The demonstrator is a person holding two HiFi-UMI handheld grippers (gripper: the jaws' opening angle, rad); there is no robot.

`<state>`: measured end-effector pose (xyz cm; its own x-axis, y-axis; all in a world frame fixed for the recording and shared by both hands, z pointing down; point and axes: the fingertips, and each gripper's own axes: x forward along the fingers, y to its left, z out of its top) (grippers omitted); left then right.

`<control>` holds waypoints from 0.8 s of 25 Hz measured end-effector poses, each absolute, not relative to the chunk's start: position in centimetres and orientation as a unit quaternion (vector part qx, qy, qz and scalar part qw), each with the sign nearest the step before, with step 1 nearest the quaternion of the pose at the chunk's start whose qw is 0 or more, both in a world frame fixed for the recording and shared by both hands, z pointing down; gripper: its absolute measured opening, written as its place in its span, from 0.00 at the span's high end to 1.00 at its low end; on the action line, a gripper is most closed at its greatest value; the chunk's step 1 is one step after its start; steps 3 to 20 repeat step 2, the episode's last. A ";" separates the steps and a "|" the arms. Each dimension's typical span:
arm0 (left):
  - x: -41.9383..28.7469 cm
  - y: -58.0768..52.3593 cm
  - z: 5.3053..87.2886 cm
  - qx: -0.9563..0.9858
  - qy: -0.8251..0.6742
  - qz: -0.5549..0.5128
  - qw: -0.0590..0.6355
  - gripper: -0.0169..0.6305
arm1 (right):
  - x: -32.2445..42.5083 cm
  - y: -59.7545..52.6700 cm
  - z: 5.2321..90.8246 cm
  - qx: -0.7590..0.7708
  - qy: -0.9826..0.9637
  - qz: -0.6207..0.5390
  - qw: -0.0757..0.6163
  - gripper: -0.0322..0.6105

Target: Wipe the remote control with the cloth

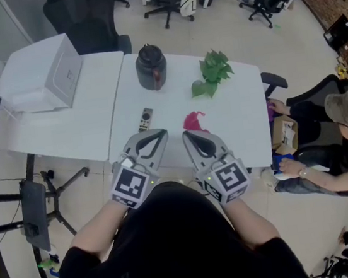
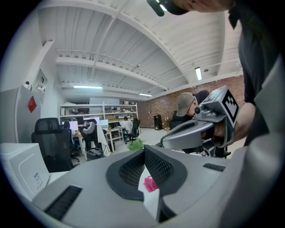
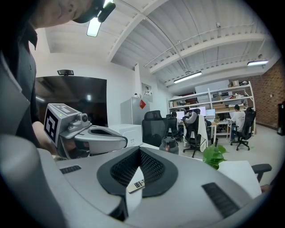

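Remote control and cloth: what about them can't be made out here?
Remote control: buttons too small in head view; in right gripper view the shut right gripper hides all but one end.
Cloth: folds too small in head view; the left gripper hides most in left gripper view.

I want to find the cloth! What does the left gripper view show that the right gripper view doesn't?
Only the left gripper view shows the crumpled pink cloth. Only the right gripper view shows the slim grey remote control and the dark round jug. Both show the green leafy plant and the white table.
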<state>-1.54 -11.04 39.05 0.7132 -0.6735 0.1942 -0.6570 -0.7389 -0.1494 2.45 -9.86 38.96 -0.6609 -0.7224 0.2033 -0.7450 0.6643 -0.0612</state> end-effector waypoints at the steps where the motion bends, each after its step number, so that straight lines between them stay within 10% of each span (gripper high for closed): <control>1: -1.5 -11.0 39.1 -0.925 0.359 -0.119 0.035 0.97 | 2.5 -9.8 39.0 0.404 -0.908 0.070 0.082 0.94; 20: -1.5 -11.0 39.1 -0.925 0.359 -0.119 0.036 0.97 | 2.5 -9.8 39.0 0.404 -0.908 0.070 0.084 0.94</control>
